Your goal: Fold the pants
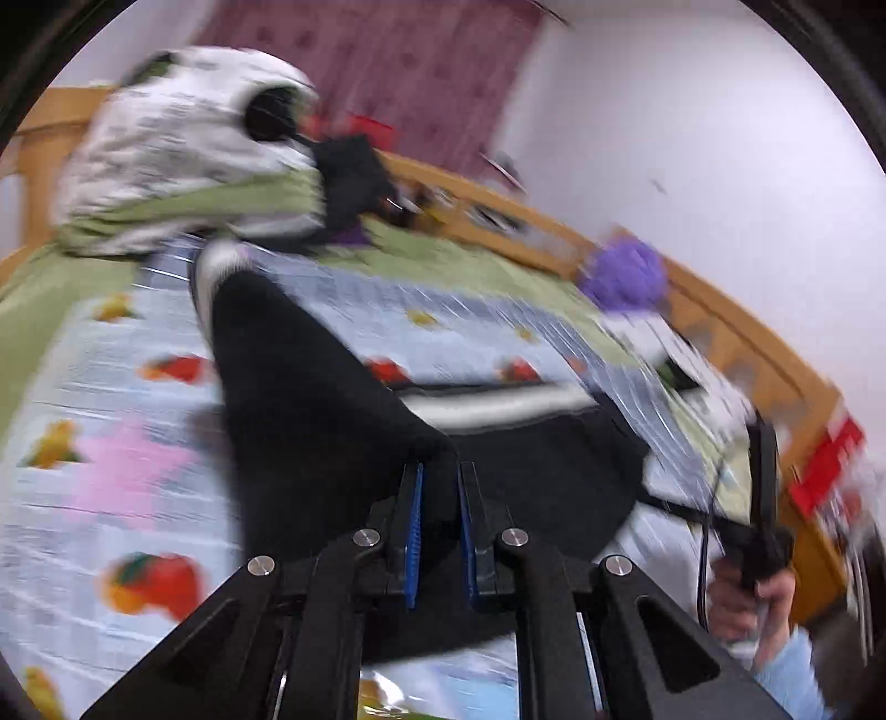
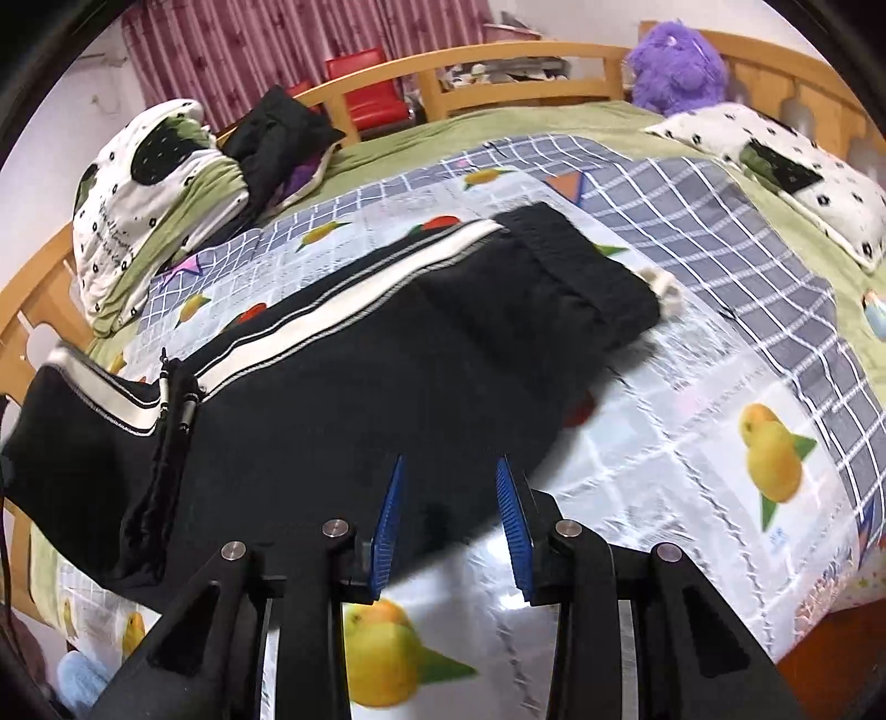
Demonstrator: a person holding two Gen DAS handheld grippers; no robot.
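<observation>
**Left tongs grip black pants on bed; right tongs spread over hem**

Left wrist view (blurred): the left tongs [image 1: 441, 493], bottom centre of frame, are clenched on a raised peak of the black pants [image 1: 310, 399], fabric pinched btwn the blue pads [image 1: 414, 531]. From there the cloth runs up-left to a white-striped end near frame centre-left. At lower right a hand [image 1: 747, 598] in a light-blue sleeve holds the other tool, seen edge-on.

Right wrist view: the right tongs [image 2: 449, 498], bottom centre, are released, fingers spread w/ a clear gap; whether the pads touch the cloth can't be told. The left blue pad sits over the pants' [image 2: 343, 399] near edge, the right one over the fruit-print quilt [image 2: 720, 443]. The pants lie across the quilt from lower left to centre-right, white side stripe [image 2: 354, 310] along the far edge, elastic cuff at centre-right. A drawstring [image 2: 171, 410] w/ metal tips hangs over the part at left.

Farther back: a spotted pillow [image 2: 775, 160] at upper right, a bundled white-and-green duvet [image 2: 149, 210] at upper left w/ dark clothing [image 2: 277, 133] just beside it. A purple plush toy [image 2: 678, 63] sits against the wooden bed rail [image 2: 498, 61], top right. Red chairs [image 2: 365, 94] and a maroon curtain [image 2: 277, 50] stand beyond the rail.
</observation>
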